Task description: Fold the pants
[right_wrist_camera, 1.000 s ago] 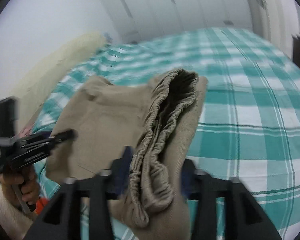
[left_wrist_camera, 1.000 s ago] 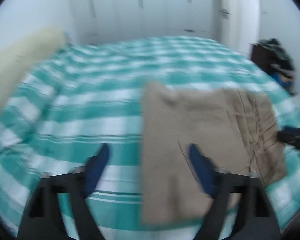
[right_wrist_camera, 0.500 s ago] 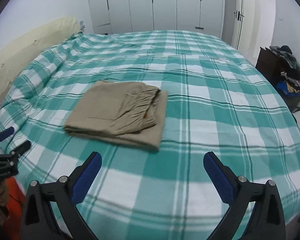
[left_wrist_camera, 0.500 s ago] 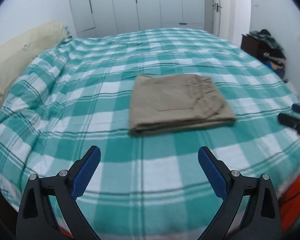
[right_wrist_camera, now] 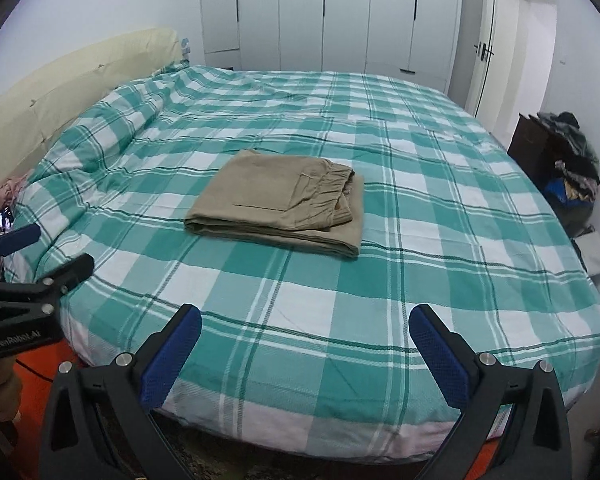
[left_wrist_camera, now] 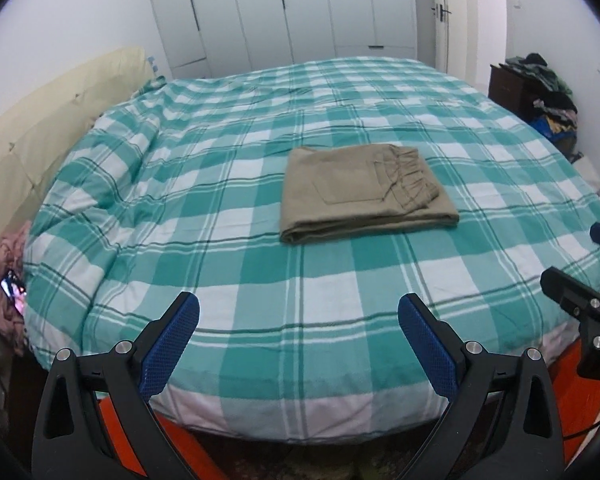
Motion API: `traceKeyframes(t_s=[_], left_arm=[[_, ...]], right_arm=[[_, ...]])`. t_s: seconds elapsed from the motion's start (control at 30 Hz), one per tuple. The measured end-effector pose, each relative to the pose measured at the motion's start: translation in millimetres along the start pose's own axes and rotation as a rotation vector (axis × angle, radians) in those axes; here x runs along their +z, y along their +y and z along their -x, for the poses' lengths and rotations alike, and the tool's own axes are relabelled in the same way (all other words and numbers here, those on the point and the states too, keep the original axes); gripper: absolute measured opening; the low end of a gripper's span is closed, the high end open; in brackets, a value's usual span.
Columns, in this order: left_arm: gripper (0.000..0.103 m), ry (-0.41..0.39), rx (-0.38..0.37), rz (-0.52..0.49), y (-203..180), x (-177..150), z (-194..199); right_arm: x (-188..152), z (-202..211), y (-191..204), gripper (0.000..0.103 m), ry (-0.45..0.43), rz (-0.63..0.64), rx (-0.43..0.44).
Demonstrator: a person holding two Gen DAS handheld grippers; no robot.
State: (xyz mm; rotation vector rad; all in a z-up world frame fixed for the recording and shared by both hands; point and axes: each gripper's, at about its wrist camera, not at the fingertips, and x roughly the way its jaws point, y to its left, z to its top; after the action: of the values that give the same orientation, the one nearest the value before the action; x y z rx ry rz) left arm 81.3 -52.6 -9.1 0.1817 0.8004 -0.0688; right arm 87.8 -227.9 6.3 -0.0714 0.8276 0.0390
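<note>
Fingers of the left gripper and the right gripper stand spread wide with nothing between them, both having just been opening, and both hang past the near edge of the bed. Ahead of both lie the pants, a flat tan rectangle folded well apart from either tip, long axis crosswise, gathered waistband to the right. They sit slightly right of the left gripper and slightly left of the right, neither plainly nearer; no containers show, and the fold looks finished.
</note>
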Motion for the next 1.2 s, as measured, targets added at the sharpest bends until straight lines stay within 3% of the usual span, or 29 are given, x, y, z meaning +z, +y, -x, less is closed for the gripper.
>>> traceKeyframes(t_s=[0.2,0.73,1.2], left_arm=[[0.100,0.063,-0.073,0.012,2.6,-11.5,2.7],[0.101,0.124,-0.059,-0.010,0.6,-22.1,6.3],[0.101,0.119,-0.039,0.003,5.0,-25.0,3.7]], right_arm=[[-4.1,18.1,11.6,0.102,0.005,0.014,0.013],[-20.7,24.4,19.9,0.102,0.075,0.047,0.002],[-21.9,13.0,26.0,0.102,0.103,0.060,0.003]])
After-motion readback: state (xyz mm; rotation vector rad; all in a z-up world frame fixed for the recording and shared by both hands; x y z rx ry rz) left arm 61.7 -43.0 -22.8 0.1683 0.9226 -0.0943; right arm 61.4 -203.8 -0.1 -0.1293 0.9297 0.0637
